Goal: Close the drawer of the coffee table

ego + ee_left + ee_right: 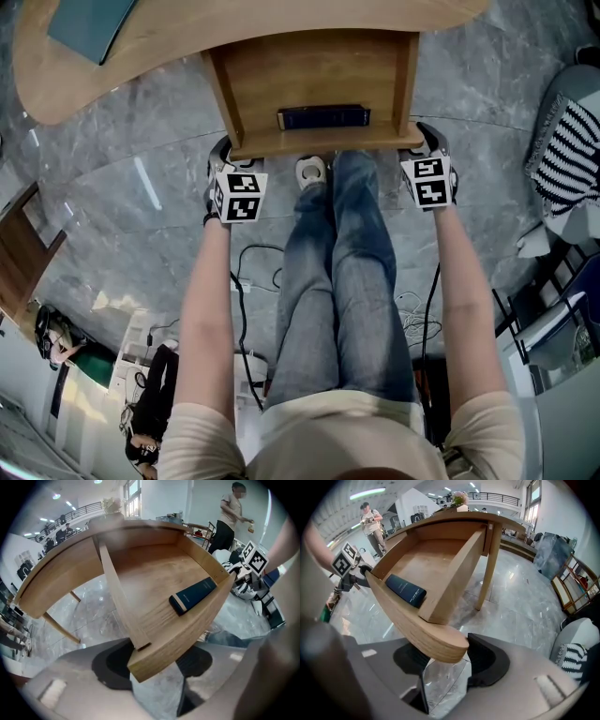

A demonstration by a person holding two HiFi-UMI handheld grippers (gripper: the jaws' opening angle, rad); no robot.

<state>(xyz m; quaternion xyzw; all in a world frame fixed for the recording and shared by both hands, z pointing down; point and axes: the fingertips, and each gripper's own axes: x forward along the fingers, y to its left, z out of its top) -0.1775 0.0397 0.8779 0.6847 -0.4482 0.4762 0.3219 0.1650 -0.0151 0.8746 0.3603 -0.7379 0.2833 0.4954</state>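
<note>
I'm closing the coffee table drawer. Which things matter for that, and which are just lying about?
Job: open light wooden drawer; pale wooden coffee table; left gripper; right gripper.
Lying about: dark blue flat box inside the drawer; teal flat item on the tabletop; black-and-white striped cushion; black floor cables.

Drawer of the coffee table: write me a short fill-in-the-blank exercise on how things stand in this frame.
1. The drawer of the coffee table stands ___.
2. The flat box lying inside the drawer is dark ___.
3. The left gripper and the right gripper each have the drawer's ___ panel between their jaws, which stand apart.

Missing words: open; blue; front.
</note>
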